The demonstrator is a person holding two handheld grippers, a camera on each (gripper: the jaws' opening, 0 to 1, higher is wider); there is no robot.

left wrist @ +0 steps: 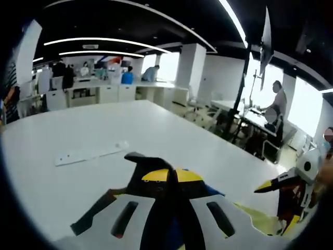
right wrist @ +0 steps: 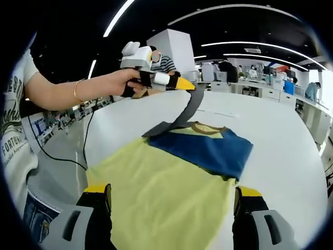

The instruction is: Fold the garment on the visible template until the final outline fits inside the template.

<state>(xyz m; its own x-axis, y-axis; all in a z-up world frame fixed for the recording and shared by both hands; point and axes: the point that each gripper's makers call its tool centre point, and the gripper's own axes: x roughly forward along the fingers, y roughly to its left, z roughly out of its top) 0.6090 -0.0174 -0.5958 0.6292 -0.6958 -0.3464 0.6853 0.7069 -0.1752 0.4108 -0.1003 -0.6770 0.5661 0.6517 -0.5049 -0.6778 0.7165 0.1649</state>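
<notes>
A T-shirt with a pale yellow body (right wrist: pixel 166 192) and a blue upper part (right wrist: pixel 208 148) lies flat on the white table (right wrist: pixel 281 135). Its dark grey sleeve (right wrist: pixel 187 107) is pulled up off the table. My left gripper (right wrist: pixel 182 83), held by a hand, is shut on the sleeve's end. In the left gripper view, the jaws (left wrist: pixel 167 174) pinch the dark fabric (left wrist: pixel 156 182), and a dark strip (left wrist: pixel 91 216) trails down left. My right gripper (right wrist: pixel 171 197) stands open and wide over the shirt's near yellow edge; it appears at the right (left wrist: pixel 276 187) in the left gripper view.
A white power strip (left wrist: pixel 91 153) lies further out on the table. A black cable (right wrist: pixel 86 135) hangs off the table's left edge beside the person's arm (right wrist: pixel 62 91). Desks, chairs and people (left wrist: pixel 278 101) stand beyond the table.
</notes>
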